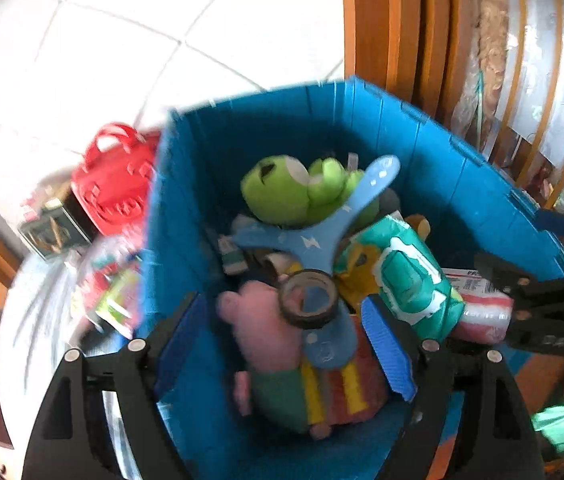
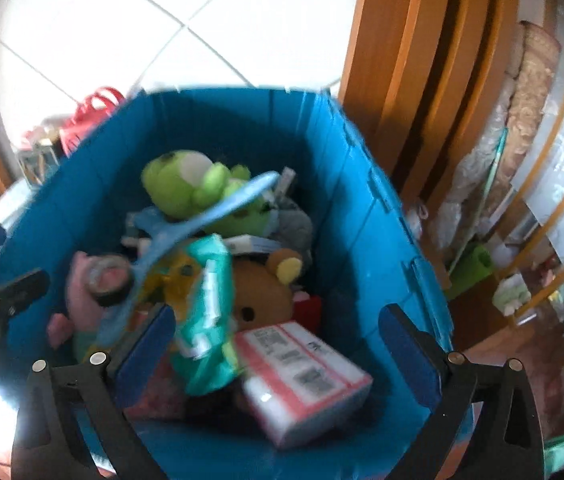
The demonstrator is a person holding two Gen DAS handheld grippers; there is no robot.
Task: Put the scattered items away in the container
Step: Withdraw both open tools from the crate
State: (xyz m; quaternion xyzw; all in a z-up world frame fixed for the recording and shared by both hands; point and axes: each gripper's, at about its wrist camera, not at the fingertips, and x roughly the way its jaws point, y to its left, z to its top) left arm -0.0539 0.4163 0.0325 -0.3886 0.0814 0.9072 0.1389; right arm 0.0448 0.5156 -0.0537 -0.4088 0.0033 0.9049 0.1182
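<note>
A blue plastic crate (image 1: 462, 184) (image 2: 346, 208) holds several items: a green frog plush (image 1: 282, 192) (image 2: 186, 188), a light blue hanger (image 1: 338, 216) (image 2: 202, 216), a pink pig plush (image 1: 266, 332) (image 2: 82, 292), a tape roll (image 1: 308, 298) (image 2: 110, 280), a green wipes pack (image 1: 410, 280) (image 2: 206, 320), a brown bear plush (image 2: 262, 288) and a pink-and-white box (image 2: 306, 376) (image 1: 482, 304). My left gripper (image 1: 286, 344) is open above the crate's left part. My right gripper (image 2: 278, 352) is open above its right part; it also shows in the left wrist view (image 1: 542, 300).
Left of the crate, a red basket (image 1: 116, 182) (image 2: 90, 114), a dark box (image 1: 56, 228) and colourful packets (image 1: 116, 296) lie on a white surface (image 1: 38, 320). Wooden shelving (image 1: 402, 28) (image 2: 422, 80) with cluttered items stands at the right. White floor tiles (image 1: 142, 40) lie beyond.
</note>
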